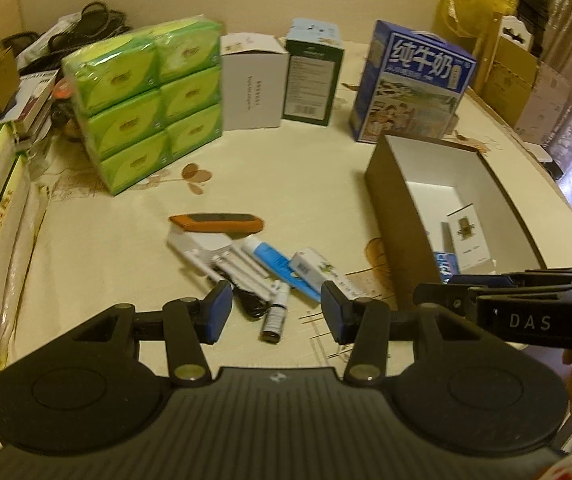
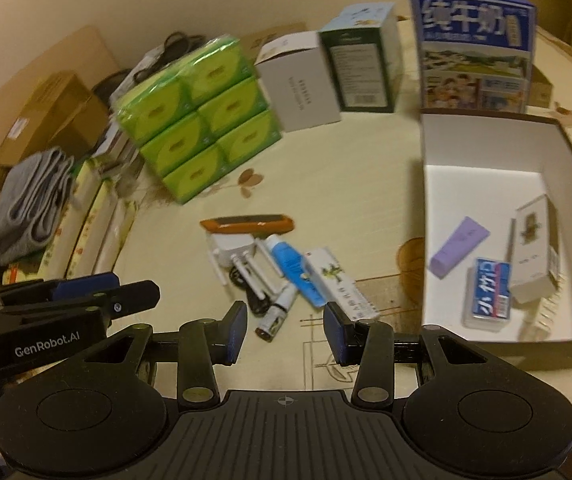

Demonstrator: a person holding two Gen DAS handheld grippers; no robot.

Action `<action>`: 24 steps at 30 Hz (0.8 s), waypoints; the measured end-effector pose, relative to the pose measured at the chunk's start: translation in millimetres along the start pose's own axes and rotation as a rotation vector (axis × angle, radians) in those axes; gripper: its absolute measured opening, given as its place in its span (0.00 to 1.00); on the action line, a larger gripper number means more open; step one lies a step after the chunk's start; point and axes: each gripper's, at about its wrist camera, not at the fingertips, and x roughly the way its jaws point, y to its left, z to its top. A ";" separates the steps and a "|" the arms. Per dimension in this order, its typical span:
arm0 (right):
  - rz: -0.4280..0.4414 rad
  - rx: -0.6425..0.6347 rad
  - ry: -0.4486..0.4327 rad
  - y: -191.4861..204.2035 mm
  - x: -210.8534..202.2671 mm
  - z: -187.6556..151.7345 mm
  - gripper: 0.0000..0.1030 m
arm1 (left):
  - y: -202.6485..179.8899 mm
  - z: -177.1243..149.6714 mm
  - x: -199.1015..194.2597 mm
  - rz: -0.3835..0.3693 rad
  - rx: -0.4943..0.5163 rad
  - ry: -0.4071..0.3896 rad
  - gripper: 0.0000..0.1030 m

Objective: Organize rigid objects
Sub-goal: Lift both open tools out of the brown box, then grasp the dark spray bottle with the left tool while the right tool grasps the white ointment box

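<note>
Hovering side by side over a cream, leaf-patterned tablecloth (image 1: 286, 168), the left gripper (image 1: 276, 312) and the right gripper (image 2: 284, 328) both point down at a heap of small items, each with its blue-padded jaws parted and nothing between them. Nearest the claws lies a small dark-bodied, white-capped vial (image 2: 276, 316), its long axis running away from the jaws and slightly to the right; in the left wrist view it sits almost squarely in the gap, while in the right wrist view it lies nearer the left pad, so the left gripper looks, by judgement, the better aligned for it. Just beyond are a white, green-printed carton (image 2: 337, 284) and a blue-and-white tube (image 2: 289, 260), both lying diagonally, then a white plug-in adapter with prongs (image 2: 232, 246) and an orange-and-grey flat case (image 2: 246, 222) set crosswise. To the right stands the open brown cardboard box with white lining (image 2: 485, 144), already holding a lilac tube (image 2: 459, 246), a blue-labelled pack (image 2: 489, 292) and a white carton (image 2: 533, 248). Farther back stand a green wrapped block of tissue packs (image 2: 202, 116) and a blue milk carton box (image 2: 473, 48).
</note>
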 end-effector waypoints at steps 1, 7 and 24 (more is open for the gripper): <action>-0.001 -0.014 0.007 1.7 4.8 0.0 0.38 | 4.0 -0.8 2.9 0.003 -0.009 0.005 0.42; -0.009 -0.090 0.067 2.9 41.6 2.8 0.38 | 21.2 -6.5 26.2 0.019 -0.058 0.047 0.42; -0.012 -0.246 0.172 -30.9 138.7 29.8 0.38 | 51.6 -6.8 93.9 0.049 -0.078 0.127 0.42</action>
